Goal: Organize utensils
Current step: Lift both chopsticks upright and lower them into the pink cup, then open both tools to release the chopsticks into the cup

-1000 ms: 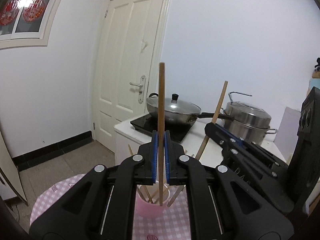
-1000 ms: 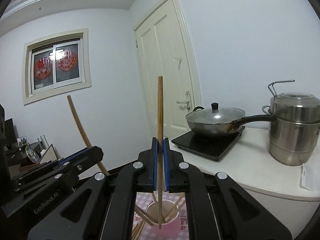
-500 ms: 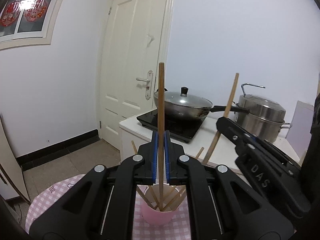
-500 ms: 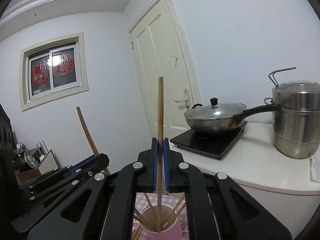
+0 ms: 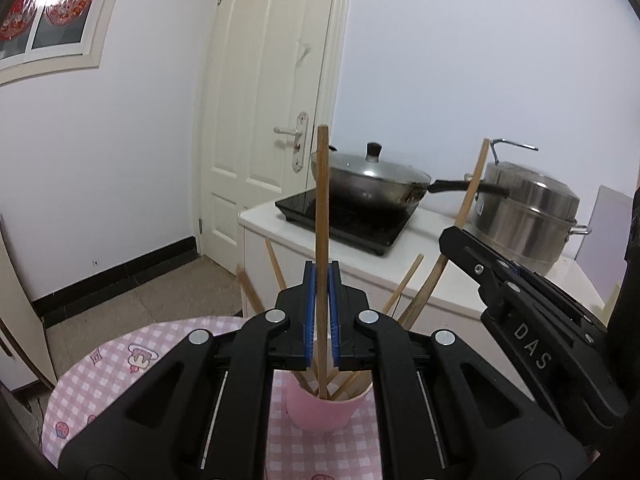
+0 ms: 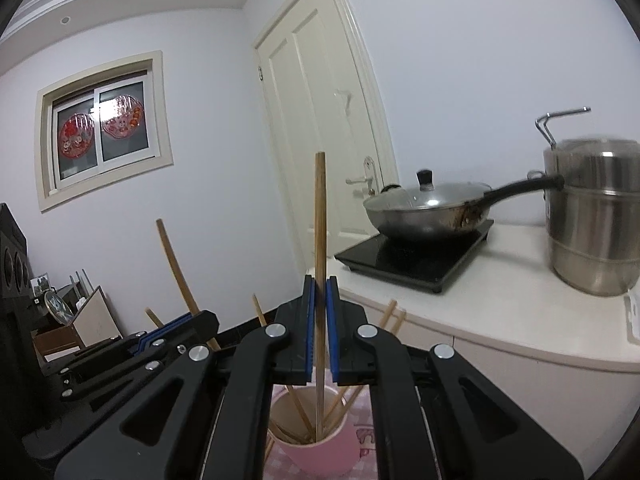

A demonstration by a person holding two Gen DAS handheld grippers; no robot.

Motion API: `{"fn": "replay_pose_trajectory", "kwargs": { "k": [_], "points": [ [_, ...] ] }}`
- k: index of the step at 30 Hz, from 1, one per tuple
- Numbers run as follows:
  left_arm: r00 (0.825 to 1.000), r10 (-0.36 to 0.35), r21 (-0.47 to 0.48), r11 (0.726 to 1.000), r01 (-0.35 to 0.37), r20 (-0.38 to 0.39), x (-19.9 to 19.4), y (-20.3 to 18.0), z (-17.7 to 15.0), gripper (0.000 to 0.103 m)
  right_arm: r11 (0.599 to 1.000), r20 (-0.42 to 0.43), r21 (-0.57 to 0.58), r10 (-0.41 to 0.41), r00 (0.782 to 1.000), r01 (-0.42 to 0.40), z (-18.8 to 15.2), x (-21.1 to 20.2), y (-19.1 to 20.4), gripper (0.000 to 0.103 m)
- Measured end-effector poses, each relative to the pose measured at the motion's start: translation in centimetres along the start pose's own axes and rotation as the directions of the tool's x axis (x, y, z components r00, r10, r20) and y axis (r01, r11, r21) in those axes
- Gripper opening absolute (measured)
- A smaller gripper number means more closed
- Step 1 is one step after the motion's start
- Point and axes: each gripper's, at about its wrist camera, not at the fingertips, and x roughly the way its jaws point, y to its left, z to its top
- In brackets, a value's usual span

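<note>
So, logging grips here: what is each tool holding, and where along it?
Left tool and right tool each clamp a wooden chopstick near mid-length, lower ends inside the pink cup.

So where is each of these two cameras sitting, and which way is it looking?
Left wrist: on the left gripper, looking along its fingers past its clamped chopstick into the pink cup; the right gripper shows at right.
Right wrist: on the right gripper, looking over its own chopstick into the cup; the left gripper shows at left.
Shared: cup, wok, steel pot, door.
</note>
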Motion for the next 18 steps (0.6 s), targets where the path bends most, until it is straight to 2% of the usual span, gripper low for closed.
{"fn": "replay_pose_trajectory", "kwargs": {
  "k": [18],
  "points": [
    [0.994,-0.014,-0.004,1.0,0.013,-0.108,1.1,1.4,-3.3,0.007,1.0,-0.118,0.024,-0.003,0.993,0.006,-4.0,0.9,-0.8,0.004]
  ]
}}
